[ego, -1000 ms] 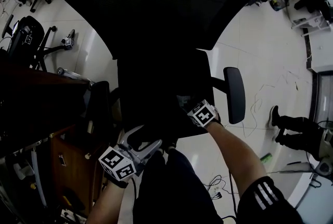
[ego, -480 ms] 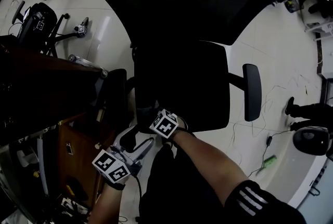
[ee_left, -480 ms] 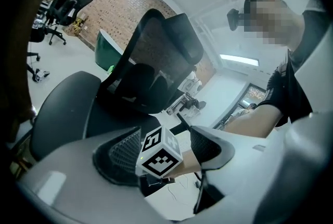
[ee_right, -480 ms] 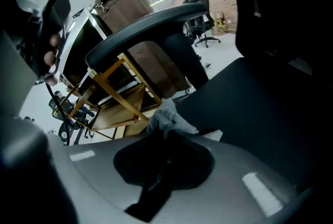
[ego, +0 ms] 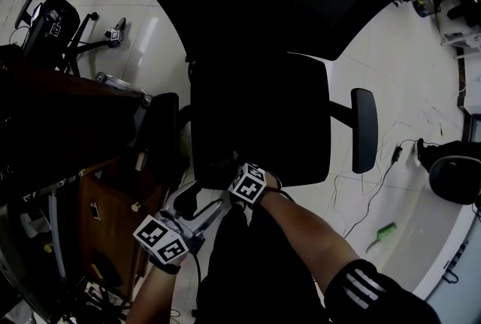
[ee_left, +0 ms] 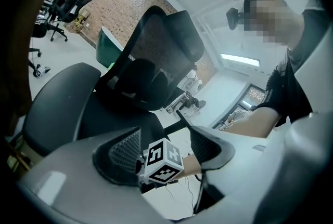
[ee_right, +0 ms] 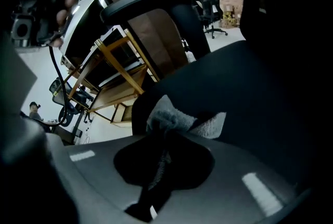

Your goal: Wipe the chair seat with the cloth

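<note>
- The right gripper [ee_right: 165, 137], clenched on the grey cloth [ee_right: 174, 119], has slid over the last second from front-right to front-left of the chair seat [ego: 263, 112] and is now nearly stopped.
- The cloth lies on the seat's front edge. That strip is probably wiped; the rest is likely still to do.
- The left gripper [ee_left: 164, 147] has its jaws apart and holds nothing, hanging below the seat front.

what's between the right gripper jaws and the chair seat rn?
The grey cloth, clamped in the right gripper and lying on the chair seat. The right gripper view shows it.
</note>
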